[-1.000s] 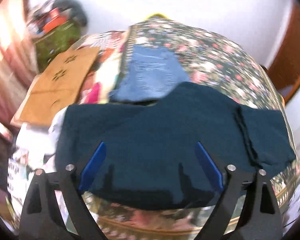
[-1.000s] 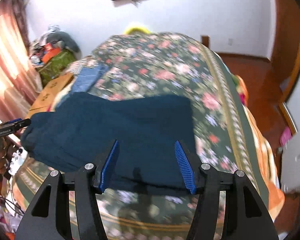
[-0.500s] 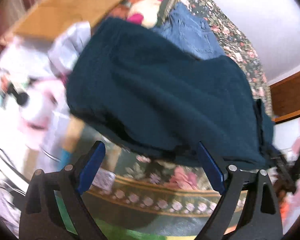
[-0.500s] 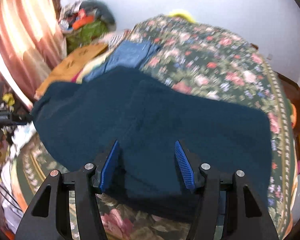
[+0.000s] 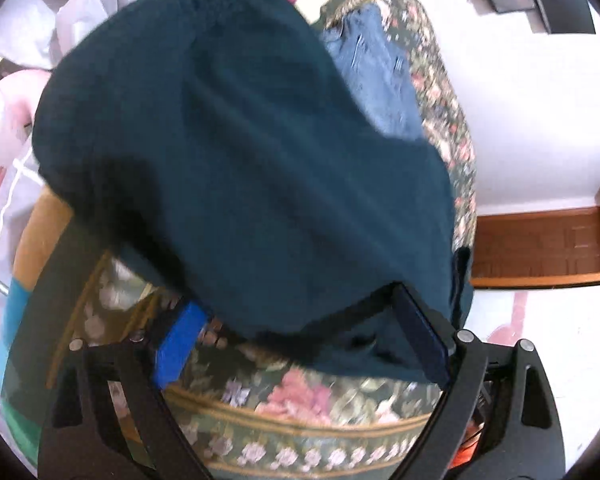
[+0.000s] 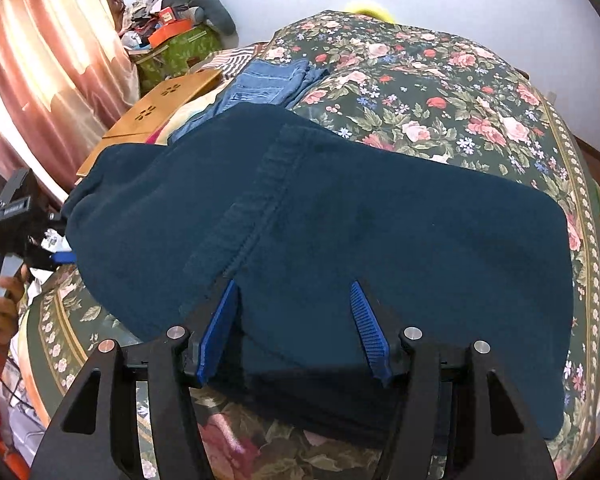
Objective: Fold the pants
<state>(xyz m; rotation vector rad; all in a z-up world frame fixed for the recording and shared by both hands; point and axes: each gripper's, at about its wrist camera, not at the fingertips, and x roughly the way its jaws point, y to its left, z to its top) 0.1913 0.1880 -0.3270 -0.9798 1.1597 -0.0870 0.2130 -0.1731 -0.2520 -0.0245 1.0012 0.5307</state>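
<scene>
pants [image 6: 340,232]: spread on bed [image 6: 440,92] | left gripper [image 5: 300,344]: jaws wide, straddling hem, ungripped | right gripper [image 6: 296,328]: jaws half-open, nothing held

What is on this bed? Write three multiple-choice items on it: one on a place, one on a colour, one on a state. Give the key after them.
1. Where do the blue jeans lie?
A. On the floor
B. Farther up the bed than the dark teal pants
C. Between the right gripper's fingers

2. What colour are the pads of the right gripper?
A. Red
B. Yellow
C. Blue

3. How do the dark teal pants lie?
A. Spread out on the floral bedspread
B. Rolled into a ball
C. Hung on a hanger

Key: 1 B, the jeans show beyond the far edge of the pants, toward the wall. 2 C, both ribbed pads are bright blue. 3 A, the cloth lies broad and flat across the bedspread.
</scene>
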